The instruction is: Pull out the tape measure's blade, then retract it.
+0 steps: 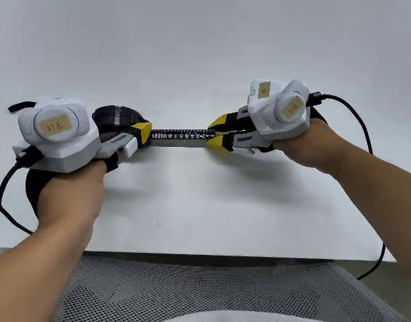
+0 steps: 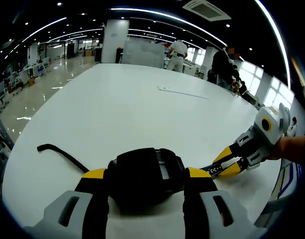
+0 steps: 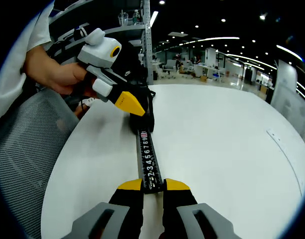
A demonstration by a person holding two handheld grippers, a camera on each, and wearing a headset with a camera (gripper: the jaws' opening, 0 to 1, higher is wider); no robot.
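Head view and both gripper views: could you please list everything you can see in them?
Tape measure case: one, black, between the left claw's jaws.
Blade: one, dark with pale numerals, stretched from the case to the right claw.
Strap: one, black, on the table beside the case.
Table: one, white, under everything.
Mesh chair: one, grey, at the table's near edge.
People: at least two, beyond the table's far end.
Left claw: white, yellow tips, shut on the case.
Right claw: same colours, shut on the blade.
Left hand, right hand: one behind each claw.
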